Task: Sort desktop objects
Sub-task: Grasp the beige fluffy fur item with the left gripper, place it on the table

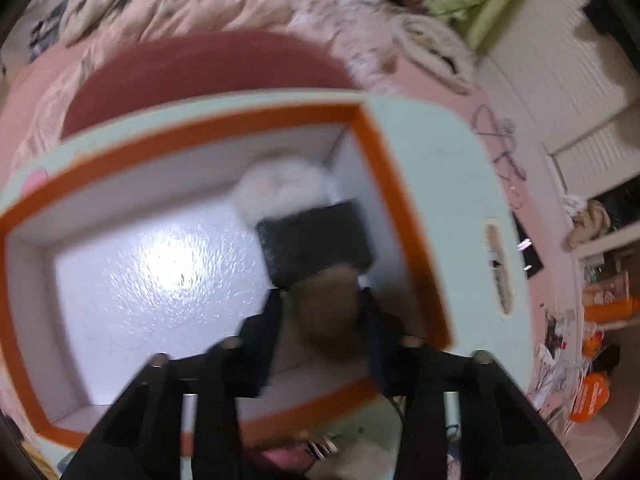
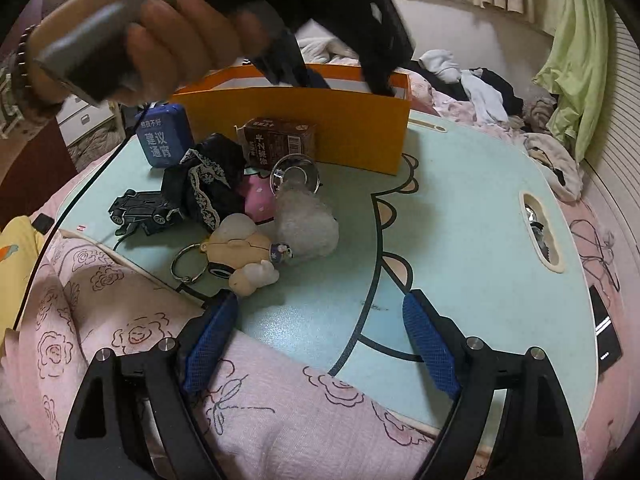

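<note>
The left gripper (image 1: 324,320) hangs over the orange box (image 1: 372,152), jaws closed narrow on a small brown object (image 1: 326,312) too blurred to name or to read an axis from. Two things already lie in the box's far corner: a white fluffy item (image 1: 280,188) and a black block (image 1: 316,240). The right gripper (image 2: 320,344) waits with jaws wide and empty above the tabletop (image 2: 460,220). Sorting looks barely begun: left out are a blue tin (image 2: 162,136), a drink carton (image 2: 276,140), black lace cloth (image 2: 208,184), a glass (image 2: 294,174), a keychain figure (image 2: 244,252), and a toy car (image 2: 144,210) lying lengthwise left to right.
</note>
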The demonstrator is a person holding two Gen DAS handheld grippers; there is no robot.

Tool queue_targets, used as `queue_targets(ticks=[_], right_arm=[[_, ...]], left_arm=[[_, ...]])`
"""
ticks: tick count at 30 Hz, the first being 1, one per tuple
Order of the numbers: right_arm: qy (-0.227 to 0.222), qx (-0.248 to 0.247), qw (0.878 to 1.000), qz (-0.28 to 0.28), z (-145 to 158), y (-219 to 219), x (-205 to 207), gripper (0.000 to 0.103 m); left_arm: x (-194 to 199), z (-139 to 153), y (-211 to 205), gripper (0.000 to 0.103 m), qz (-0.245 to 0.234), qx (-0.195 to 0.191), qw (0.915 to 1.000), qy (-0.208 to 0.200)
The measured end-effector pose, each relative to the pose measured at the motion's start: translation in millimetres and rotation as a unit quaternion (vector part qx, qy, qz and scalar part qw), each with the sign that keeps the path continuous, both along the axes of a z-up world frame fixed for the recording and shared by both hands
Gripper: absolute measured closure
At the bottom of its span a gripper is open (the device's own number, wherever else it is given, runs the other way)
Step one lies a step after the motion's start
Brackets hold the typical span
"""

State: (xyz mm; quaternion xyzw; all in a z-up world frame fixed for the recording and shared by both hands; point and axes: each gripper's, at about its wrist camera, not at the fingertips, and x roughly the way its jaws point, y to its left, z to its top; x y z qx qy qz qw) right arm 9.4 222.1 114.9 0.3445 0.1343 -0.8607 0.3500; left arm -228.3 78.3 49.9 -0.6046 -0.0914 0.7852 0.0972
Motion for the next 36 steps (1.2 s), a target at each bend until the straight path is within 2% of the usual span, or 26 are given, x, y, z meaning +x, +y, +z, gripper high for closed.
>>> queue_targets(ticks=[3,6,10,12,14,15,17,19,20,22,23,24,26,28,31,32,34,36], right_arm=[[-0.001,0.0,1.0,0.0,0.7,1.1,0.2,0.018],[0.0,0.0,1.0,-0.001,1.5,1.6,4.4,0.018],[0.0,0.0,1.0,-0.001,2.0,2.0,5.6,0.018],[0.0,0.0,1.0,-0.001,2.0,2.3,5.3,0.018],[0.0,0.0,1.0,-0.001,2.1,2.2,5.1,0.018],[0.0,0.001,1.0,-0.001,2.3,2.3,5.2,0.018],[0.0,0.001,1.0,-0.001,2.3,2.3,5.0,0.018],[0.0,0.001,1.0,-0.001,2.6,2.4,4.8,0.018],[0.0,0.001,1.0,-0.001,2.6,2.5,4.6,0.018],[0.0,0.001,1.0,-0.001,2.9,2.6,4.8,0.018],[0.0,0.001,1.0,-0.001,3.2,2.9,6.0,0.018],[0.0,0.001,1.0,-0.001,3.3,3.2,5.8,0.018],[0.0,0.0,1.0,0.0,3.8,4.2,6.2,0.018],[-0.001,0.001,1.0,0.0,3.6,5.2,6.7,0.018],[-0.001,0.001,1.0,0.0,3.9,6.4,6.4,0.017],[-0.001,0.002,1.0,-0.001,4.2,6.8,6.1,0.017],[-0.002,0.004,1.0,-0.002,5.0,7.9,7.5,0.017],[0.0,0.004,1.0,-0.003,6.4,9.9,7.5,0.017]], left_arm=[[2.6,0.8,-12.3,0.076,0.004,0.046,0.9987,0.019],[19.1,19.1,-34.2,0.077,0.008,0.099,0.9921,0.077],[57.4,65.4,-67.6,0.077,0.023,0.164,0.9731,0.16],[89.4,83.7,-79.8,0.076,0.021,0.174,0.9649,0.196],[119.7,84.2,-89.1,0.069,0.031,0.142,0.9667,0.211],[133.0,80.8,-98.2,0.065,0.038,0.112,0.9682,0.221],[146.2,73.4,-101.5,0.035,0.049,0.071,0.9665,0.242],[155.3,64.5,-110.5,0.032,0.064,0.071,0.9575,0.272],[161.4,62.3,-116.9,0.032,0.068,0.089,0.9529,0.282],[173.5,54.7,-130.2,0.031,0.069,0.115,0.9475,0.29],[183.2,52.0,-133.1,0.029,0.071,0.113,0.9454,0.297],[196.9,47.9,-135.5,0.028,0.075,0.097,0.9448,0.304],[217.3,34.3,-139.1,0.017,0.081,0.051,0.9467,0.308],[235.4,13.2,-143.6,0.016,0.08,0.012,0.9514,0.297],[245.1,-21.3,-149.4,0.016,0.064,-0.003,0.9629,0.262],[243.8,-32.7,-150.5,0.008,0.062,-0.009,0.9647,0.256],[248.4,-41.4,-152.7,0.003,0.079,-0.023,0.9504,0.3],[244.6,-47.8,-139.2,0.002,0.071,-0.071,0.9446,0.313]])
